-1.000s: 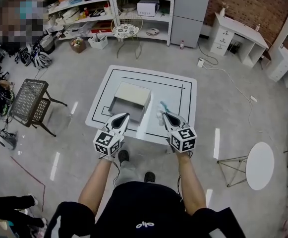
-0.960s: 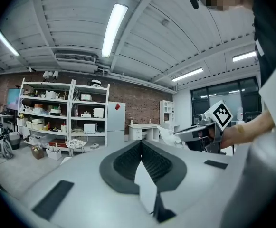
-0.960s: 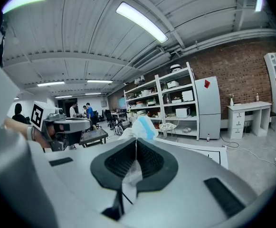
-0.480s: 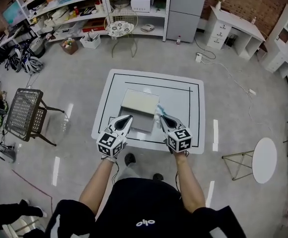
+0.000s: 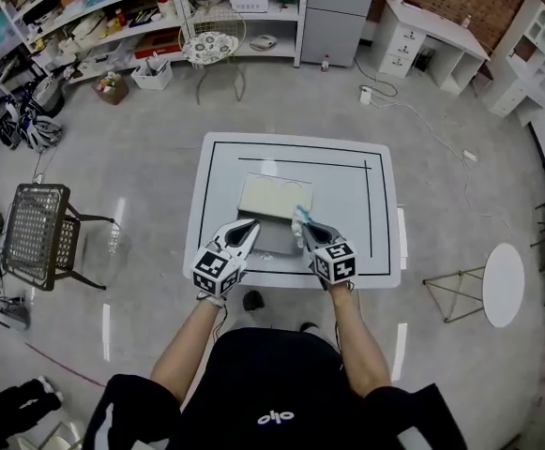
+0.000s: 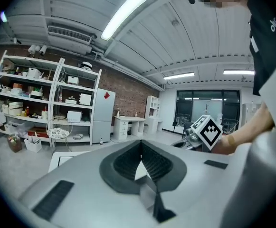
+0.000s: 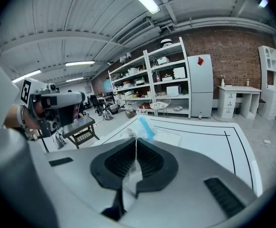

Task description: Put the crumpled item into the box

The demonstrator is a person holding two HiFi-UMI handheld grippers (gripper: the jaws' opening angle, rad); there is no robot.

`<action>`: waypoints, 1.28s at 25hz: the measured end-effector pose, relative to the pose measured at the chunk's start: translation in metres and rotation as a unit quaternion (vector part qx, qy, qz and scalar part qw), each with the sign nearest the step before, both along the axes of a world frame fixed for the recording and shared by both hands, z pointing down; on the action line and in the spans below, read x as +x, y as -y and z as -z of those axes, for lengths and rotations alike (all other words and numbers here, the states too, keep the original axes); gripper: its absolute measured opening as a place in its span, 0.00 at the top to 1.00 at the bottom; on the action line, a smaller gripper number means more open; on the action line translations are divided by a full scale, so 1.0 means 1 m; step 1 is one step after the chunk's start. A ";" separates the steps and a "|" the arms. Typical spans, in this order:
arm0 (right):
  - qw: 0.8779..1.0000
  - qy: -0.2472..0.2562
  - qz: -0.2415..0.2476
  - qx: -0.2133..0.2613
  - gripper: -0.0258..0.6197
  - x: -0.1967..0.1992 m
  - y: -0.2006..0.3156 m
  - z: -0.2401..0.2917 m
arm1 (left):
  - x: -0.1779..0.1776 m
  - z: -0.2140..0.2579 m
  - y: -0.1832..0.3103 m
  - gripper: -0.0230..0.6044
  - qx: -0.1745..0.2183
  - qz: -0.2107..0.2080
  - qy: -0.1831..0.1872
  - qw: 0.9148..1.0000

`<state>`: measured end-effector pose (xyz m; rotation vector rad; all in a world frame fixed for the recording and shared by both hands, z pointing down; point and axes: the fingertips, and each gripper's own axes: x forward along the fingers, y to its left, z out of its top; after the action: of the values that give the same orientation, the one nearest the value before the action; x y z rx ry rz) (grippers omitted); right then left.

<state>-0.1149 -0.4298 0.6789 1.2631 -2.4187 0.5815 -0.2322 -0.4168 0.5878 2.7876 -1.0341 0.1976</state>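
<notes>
A flat box (image 5: 274, 236) stands open on the white table (image 5: 366, 204), its cream lid (image 5: 275, 196) leaning back on the far side. My right gripper (image 5: 302, 225) is shut on the crumpled item (image 5: 298, 215), a clear plastic wrapper with a blue part, at the box's right front edge. In the right gripper view the wrapper (image 7: 144, 127) pokes up past the right gripper (image 7: 136, 139), with the lid (image 7: 169, 137) beyond it. Over the box's left front edge my left gripper (image 5: 245, 230) is shut and holds nothing. In its own view the left gripper (image 6: 141, 142) has its pads together.
Black lines frame the tabletop. A dark mesh chair (image 5: 36, 230) stands on the floor to the left, a round white side table (image 5: 504, 284) to the right. Shelves (image 5: 113, 12), a wire stool (image 5: 210, 49) and a white desk (image 5: 429, 37) line the back.
The table and box have come nearer. Both grippers now reach over the box's near edge, the right one still shut on the wrapper, which has moved left to the box's edge.
</notes>
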 end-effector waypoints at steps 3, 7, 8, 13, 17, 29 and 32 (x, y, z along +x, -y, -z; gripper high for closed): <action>0.999 -0.011 -0.008 -0.031 0.94 -0.011 0.005 -0.030 | -0.010 -0.006 0.010 0.95 -0.008 -0.012 0.001 1.000; 0.997 -0.028 -0.014 -0.073 0.94 -0.024 0.007 -0.068 | -0.021 -0.015 0.021 0.95 -0.018 -0.027 0.002 0.999; 0.996 -0.032 -0.014 -0.083 0.94 -0.027 0.008 -0.076 | -0.023 -0.018 0.023 0.95 -0.020 -0.030 0.002 0.999; 0.989 -0.058 -0.019 -0.135 0.94 -0.031 0.012 -0.109 | -0.031 -0.022 0.030 0.95 -0.028 -0.042 -0.001 0.999; 0.982 -0.077 -0.010 -0.170 0.94 -0.033 0.017 -0.124 | -0.036 -0.023 0.033 0.95 -0.033 -0.041 -0.004 0.999; 0.972 -0.101 0.010 -0.210 0.93 -0.044 0.022 -0.150 | -0.054 -0.029 0.040 0.95 -0.041 -0.022 -0.007 0.999; 0.975 -0.096 0.012 -0.202 0.92 -0.044 0.022 -0.144 | -0.053 -0.029 0.039 0.95 -0.041 -0.018 -0.006 0.999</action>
<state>-0.1591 -0.4516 0.8234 1.0605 -2.0221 0.8505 -0.2851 -0.4559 0.6165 2.7311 -0.9519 0.2217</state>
